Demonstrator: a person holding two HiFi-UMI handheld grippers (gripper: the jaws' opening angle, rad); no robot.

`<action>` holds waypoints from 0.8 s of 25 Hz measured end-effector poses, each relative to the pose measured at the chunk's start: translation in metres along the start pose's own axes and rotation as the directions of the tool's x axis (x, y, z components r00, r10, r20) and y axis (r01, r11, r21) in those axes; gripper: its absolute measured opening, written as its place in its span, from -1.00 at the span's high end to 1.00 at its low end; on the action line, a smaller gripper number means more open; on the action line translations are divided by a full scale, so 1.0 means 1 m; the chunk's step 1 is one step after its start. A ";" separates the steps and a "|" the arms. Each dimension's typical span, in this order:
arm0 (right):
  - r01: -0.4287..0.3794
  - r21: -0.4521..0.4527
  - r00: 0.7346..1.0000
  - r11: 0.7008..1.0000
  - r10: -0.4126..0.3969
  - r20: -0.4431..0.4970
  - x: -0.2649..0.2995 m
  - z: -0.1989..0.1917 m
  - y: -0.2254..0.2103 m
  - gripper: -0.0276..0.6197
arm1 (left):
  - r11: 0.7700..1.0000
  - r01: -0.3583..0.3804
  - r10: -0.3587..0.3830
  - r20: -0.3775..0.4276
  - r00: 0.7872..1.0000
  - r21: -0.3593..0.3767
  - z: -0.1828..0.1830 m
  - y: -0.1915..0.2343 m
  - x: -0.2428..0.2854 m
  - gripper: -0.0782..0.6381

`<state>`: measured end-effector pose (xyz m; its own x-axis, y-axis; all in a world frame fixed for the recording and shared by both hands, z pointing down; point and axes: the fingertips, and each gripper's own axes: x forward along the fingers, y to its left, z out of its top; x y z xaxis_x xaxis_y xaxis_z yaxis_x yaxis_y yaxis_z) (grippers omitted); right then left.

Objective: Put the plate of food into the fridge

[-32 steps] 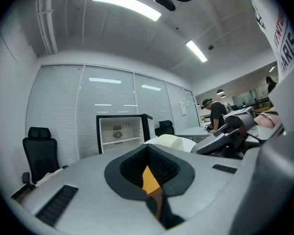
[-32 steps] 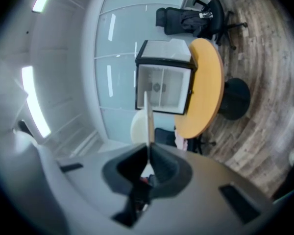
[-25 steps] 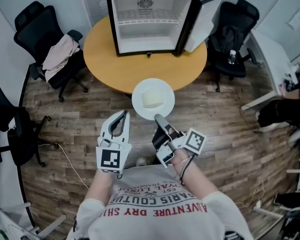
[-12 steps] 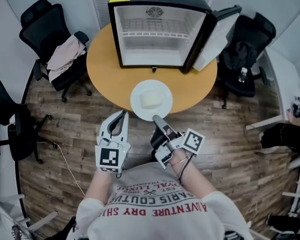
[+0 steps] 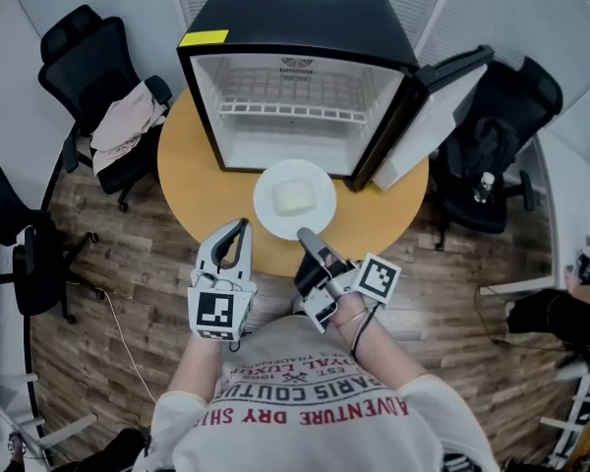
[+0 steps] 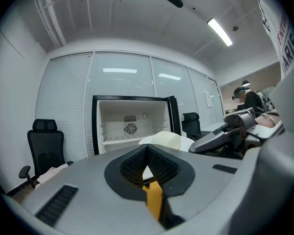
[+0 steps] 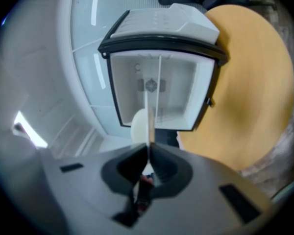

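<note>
Round wooden table [image 5: 192,190] under everything. Black mini fridge [image 5: 305,23] stands on it, door [image 5: 428,116] swung wide to right, wire shelf [image 5: 295,106] across white interior. White plate [image 5: 271,187] held level over table, just in front of fridge opening. Right gripper [image 5: 306,235] clamped on plate's near rim. Left gripper [image 5: 242,226] beside it, jaws together, nothing between. Pale food block [image 5: 296,198] at plate centre.

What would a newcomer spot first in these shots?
The open, empty mini fridge on the round wooden table, its door standing open to the right. In front of it, the right tongs pinch the near rim of a white plate carrying pale food; the left tongs are shut and empty beside them.
</note>
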<state>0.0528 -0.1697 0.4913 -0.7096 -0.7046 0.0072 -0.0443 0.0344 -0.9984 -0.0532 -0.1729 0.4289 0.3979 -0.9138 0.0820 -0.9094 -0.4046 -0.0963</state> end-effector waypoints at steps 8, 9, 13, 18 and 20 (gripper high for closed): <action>-0.001 -0.008 0.998 1.000 0.001 -0.067 0.022 0.062 -0.004 0.80 | 0.998 -0.066 0.066 0.006 0.998 -0.017 0.004 -0.003 0.065 0.70; -0.002 -0.008 0.998 1.000 0.001 -0.069 0.024 0.067 -0.004 0.80 | 0.997 -0.068 0.068 0.002 0.998 -0.022 0.004 -0.003 0.070 0.70; 0.003 -0.007 0.998 1.000 -0.003 -0.068 0.035 0.084 -0.005 0.80 | 0.997 -0.066 0.066 -0.009 0.998 -0.031 0.001 -0.001 0.086 0.70; 0.005 0.006 0.999 1.000 -0.005 -0.044 0.054 0.098 -0.005 0.80 | 0.998 -0.045 0.045 -0.014 0.999 -0.041 -0.001 0.012 0.106 0.70; 0.002 0.007 1.000 1.000 -0.002 -0.030 0.064 0.104 -0.003 0.80 | 0.998 -0.032 0.032 -0.013 0.999 -0.046 0.002 0.020 0.116 0.70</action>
<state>0.0807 -0.2885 0.4889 -0.7300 -0.6833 0.0108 -0.0408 0.0279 -0.9988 -0.0250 -0.2870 0.4348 0.3672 -0.9257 0.0913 -0.9264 -0.3728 -0.0536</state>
